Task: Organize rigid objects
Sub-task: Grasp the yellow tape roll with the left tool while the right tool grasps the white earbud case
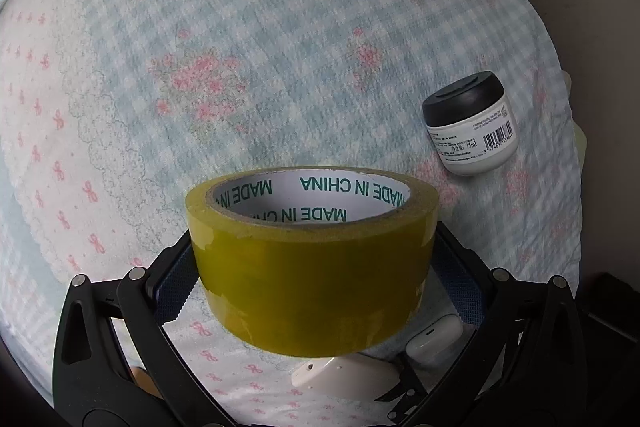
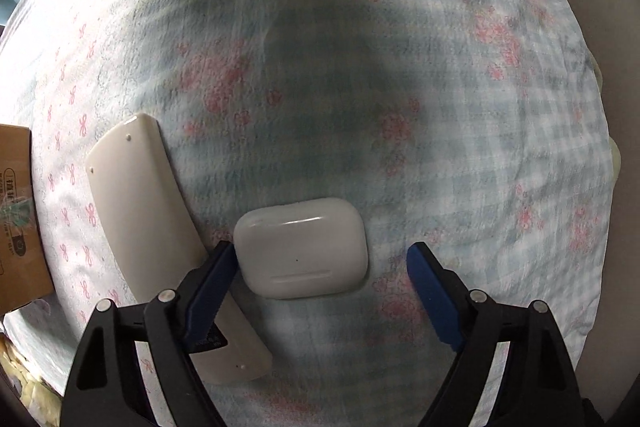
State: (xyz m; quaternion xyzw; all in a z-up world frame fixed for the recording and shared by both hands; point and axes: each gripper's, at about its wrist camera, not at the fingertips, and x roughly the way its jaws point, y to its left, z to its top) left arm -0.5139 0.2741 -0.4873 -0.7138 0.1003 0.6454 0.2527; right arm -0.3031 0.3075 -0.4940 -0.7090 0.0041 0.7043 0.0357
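**Figure: Two hand-held grippers over a cloth-covered surface, tape roll gripped, earbud case between open jaws**

My left gripper (image 1: pixel 316 267) is clamped on a roll of yellow-brown packing tape (image 1: pixel 312 267); its blue pads press the roll's outer wall on both sides, and the core, printed "MADE IN CHINA", faces away from the camera. The roll sits above the checked cloth with pink flowers (image 1: pixel 240 47) that covers the surface. Toward the cloth's right edge, well apart from the roll, a small white jar with a black lid (image 1: pixel 470 125) stands tilted.

My right gripper (image 2: pixel 320 267) points down at a white earbud case (image 2: pixel 302 247) lying flat on the cloth. Its jaws stand released: the left pad is just beside, perhaps touching, the case's left end, while the right pad is clear of the case with cloth showing between. Nothing is grasped. A long cream curved plastic piece (image 2: pixel 148 227) lies just left of the case, partly under the left finger. A brown cardboard box (image 2: pixel 18 219) sits at the cloth's left edge.

In the right wrist view the tape roll and the jar appear at the far edge.
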